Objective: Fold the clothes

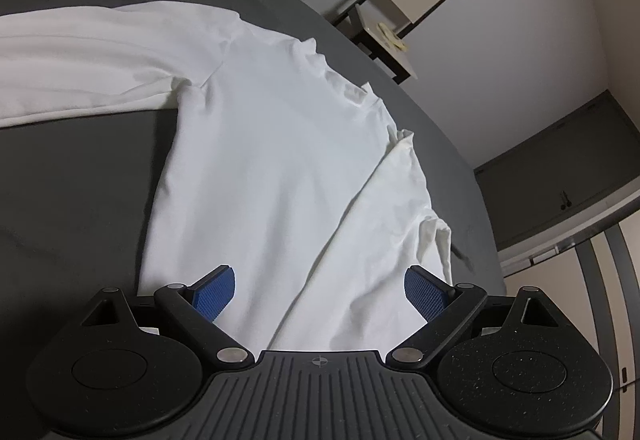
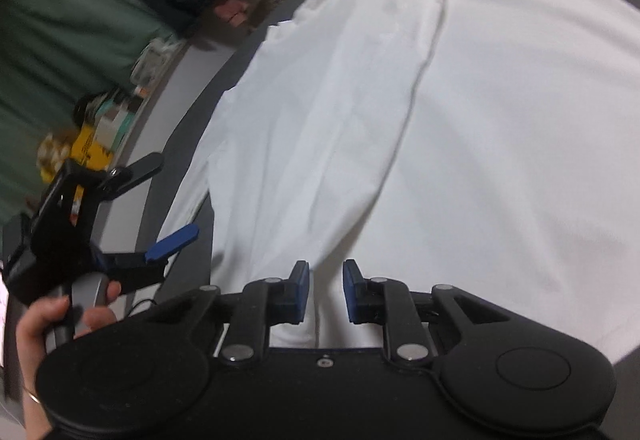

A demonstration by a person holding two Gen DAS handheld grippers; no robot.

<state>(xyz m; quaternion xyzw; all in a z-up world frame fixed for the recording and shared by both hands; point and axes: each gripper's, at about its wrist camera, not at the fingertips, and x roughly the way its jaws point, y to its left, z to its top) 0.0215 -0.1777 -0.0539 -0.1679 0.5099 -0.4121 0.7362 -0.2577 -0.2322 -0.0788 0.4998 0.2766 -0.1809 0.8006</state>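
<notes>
Two grippers hang over one white long-sleeved shirt [image 1: 272, 159] spread on a dark grey bed sheet [image 1: 80, 179], and their spacing suggests each is lined up to take its own part of the hem end. On the left, the left gripper [image 1: 318, 290] has its blue pads released wide, straddling the shirt's lower body with nothing between them, probably so it can drop onto the cloth. From this side one sleeve [image 1: 80, 55] lies stretched out flat across the sheet, while the other sleeve [image 1: 404, 191] is already laid diagonally over the torso, wrinkled at the cuff. Further right, the right gripper [image 2: 326, 290] holds its pads much closer together, framing a raised ridge of fabric; the picture is soft here, so whether they actually pinch it I cannot tell. The shirt looks plain, thin and lightly creased
</notes>
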